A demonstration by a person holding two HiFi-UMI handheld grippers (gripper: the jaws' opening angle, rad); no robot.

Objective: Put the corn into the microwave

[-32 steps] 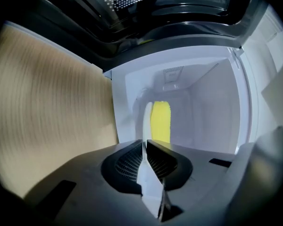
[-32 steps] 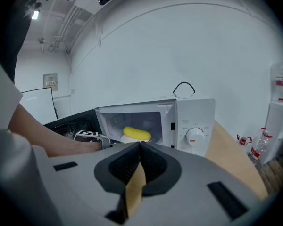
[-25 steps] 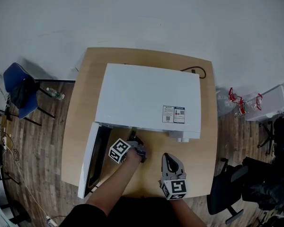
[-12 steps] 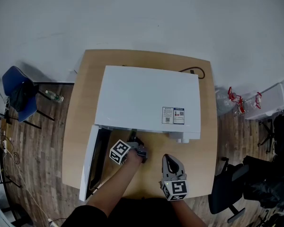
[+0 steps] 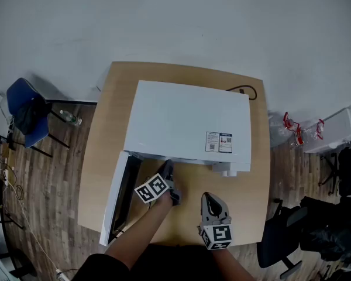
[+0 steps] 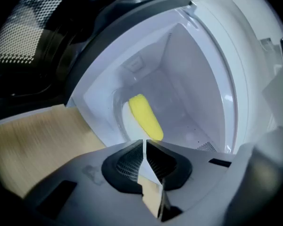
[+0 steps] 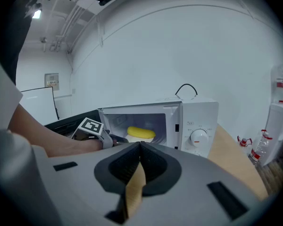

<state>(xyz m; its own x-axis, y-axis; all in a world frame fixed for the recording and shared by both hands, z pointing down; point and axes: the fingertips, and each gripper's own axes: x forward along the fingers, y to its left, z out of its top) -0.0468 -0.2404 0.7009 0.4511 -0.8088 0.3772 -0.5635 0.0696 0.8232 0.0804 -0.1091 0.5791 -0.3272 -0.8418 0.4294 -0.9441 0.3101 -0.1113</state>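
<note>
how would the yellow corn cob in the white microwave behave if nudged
The yellow corn cob looks rounded and long, so it would probably roll sideways. It rests on a smooth pale plate, so it might slide. Its straight shape suggests stiff, not floppy.

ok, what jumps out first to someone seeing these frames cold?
The big white microwave fills the middle of the wooden table, its door swung open on the left. Next comes the yellow corn lying inside it. The left gripper is at the opening, its fingers closing with nothing between them, and the right gripper sits near the table's front edge.
</note>
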